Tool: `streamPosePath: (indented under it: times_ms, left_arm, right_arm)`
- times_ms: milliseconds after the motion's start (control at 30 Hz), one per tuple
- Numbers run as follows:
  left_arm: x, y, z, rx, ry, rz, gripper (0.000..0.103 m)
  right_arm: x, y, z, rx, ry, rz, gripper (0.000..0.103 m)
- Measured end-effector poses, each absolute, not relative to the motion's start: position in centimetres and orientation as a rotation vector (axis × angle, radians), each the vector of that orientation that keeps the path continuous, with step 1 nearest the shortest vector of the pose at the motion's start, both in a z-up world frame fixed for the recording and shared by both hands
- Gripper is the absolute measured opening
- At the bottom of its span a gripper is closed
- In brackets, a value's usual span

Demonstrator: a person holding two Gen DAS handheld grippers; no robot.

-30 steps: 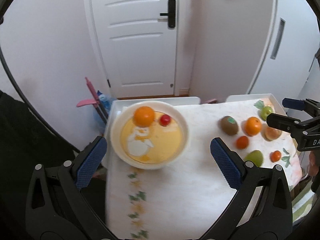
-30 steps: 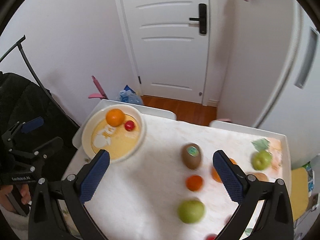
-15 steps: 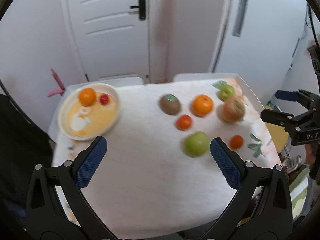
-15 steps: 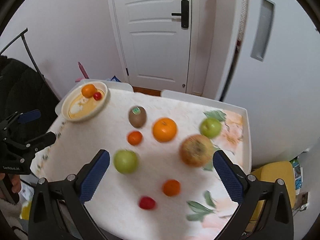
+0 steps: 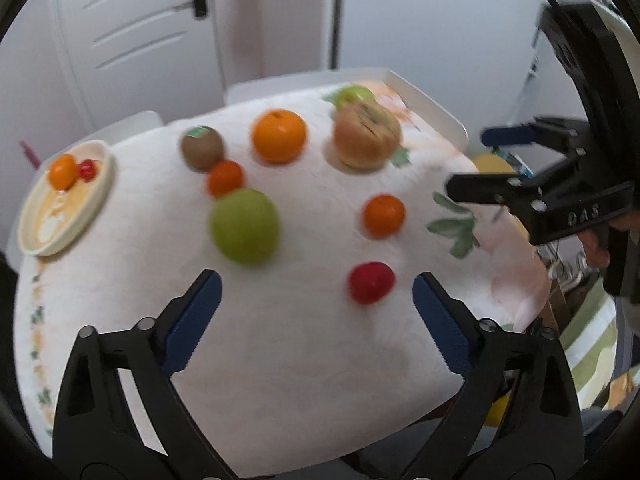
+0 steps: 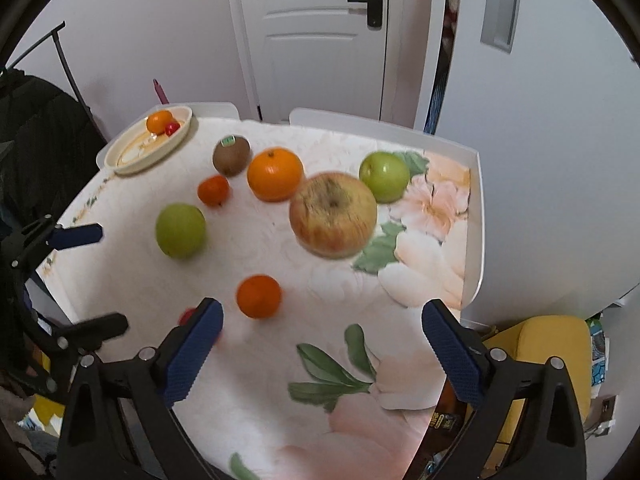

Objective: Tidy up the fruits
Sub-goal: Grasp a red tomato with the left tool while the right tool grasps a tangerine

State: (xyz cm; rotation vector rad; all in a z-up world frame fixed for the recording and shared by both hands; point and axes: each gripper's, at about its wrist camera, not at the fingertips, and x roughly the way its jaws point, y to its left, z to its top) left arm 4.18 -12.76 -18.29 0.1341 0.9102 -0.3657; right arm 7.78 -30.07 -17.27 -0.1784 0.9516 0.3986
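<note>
Loose fruit lies on the flowered tablecloth: a kiwi (image 5: 202, 148), a big orange (image 5: 279, 136), a large blotchy apple (image 6: 333, 214), two green apples (image 6: 180, 230) (image 6: 384, 176) and two mandarins (image 6: 214, 191) (image 6: 258, 296). A cream plate (image 5: 104, 184) at the far left holds an orange and a small red fruit. My left gripper (image 5: 318, 280) hovers over a red fruit (image 5: 370, 282), its jaws closing but wide and touching nothing. My right gripper (image 6: 322, 308) hangs above the near mandarin, its jaws also closing and its pads clear of it.
The cloth covers a white rimmed tray table (image 6: 474, 220) whose right edge is close. A yellow stool (image 6: 540, 344) stands below at the right, dark clothing (image 6: 32, 120) hangs at the left, and a white door (image 6: 320, 40) is behind.
Both grippers have swung away from the plate to the right and come down over the loose fruit, which now looks larger. The fingers of both stand slightly closer together.
</note>
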Motion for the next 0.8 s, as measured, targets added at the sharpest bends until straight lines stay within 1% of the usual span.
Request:
streamPosePath:
  times_ms: [100,133,167,200,333,433,500,567,633,800]
  left_arm:
    - [4.4,-14.1,-20.0,0.155,0.924,-0.401,0.097]
    - [4.4,-14.6,-20.7,0.163,0.93,-0.414,0.09]
    - [4.5,-14.8,-21.0,0.168,0.934,-0.422,0.079]
    - [4.6,-15.2,-21.6,0.178,0.945,-0.429,0.076]
    - [4.9,-16.0,-22.8,0.191,0.955,-0.443,0.075]
    - [4.9,-16.3,-23.1,0.194,0.958,-0.454,0.063]
    - [4.8,-16.5,-23.2,0.202,0.951,-0.454,0.059]
    - [4.8,-16.5,-23.2,0.203,0.946,-0.457,0.047]
    - [4.9,-16.4,-23.1,0.199,0.947,-0.447,0.041]
    - [4.9,-15.9,-23.1,0.186,0.954,-0.428,0.04]
  right_arm:
    - [8.1,-30.4,-18.7,-0.188,0.957,0.415,0.096]
    - [8.3,-30.4,-19.2,-0.192,0.96,0.423,0.094]
    - [8.4,-30.5,-19.5,-0.195,0.963,0.428,0.093]
    - [8.5,-30.5,-19.8,-0.197,0.965,0.433,0.092]
    - [8.8,-30.3,-20.9,-0.2,0.968,0.464,0.092]
    - [8.8,-30.0,-21.4,-0.203,0.97,0.484,0.092]
    - [8.7,-29.8,-21.6,-0.203,0.971,0.496,0.091]
    - [8.8,-29.6,-21.9,-0.203,0.978,0.509,0.082]
    - [8.9,-29.4,-22.2,-0.201,0.992,0.527,0.078]
    - [8.7,-28.5,-22.4,-0.206,0.994,0.557,0.072]
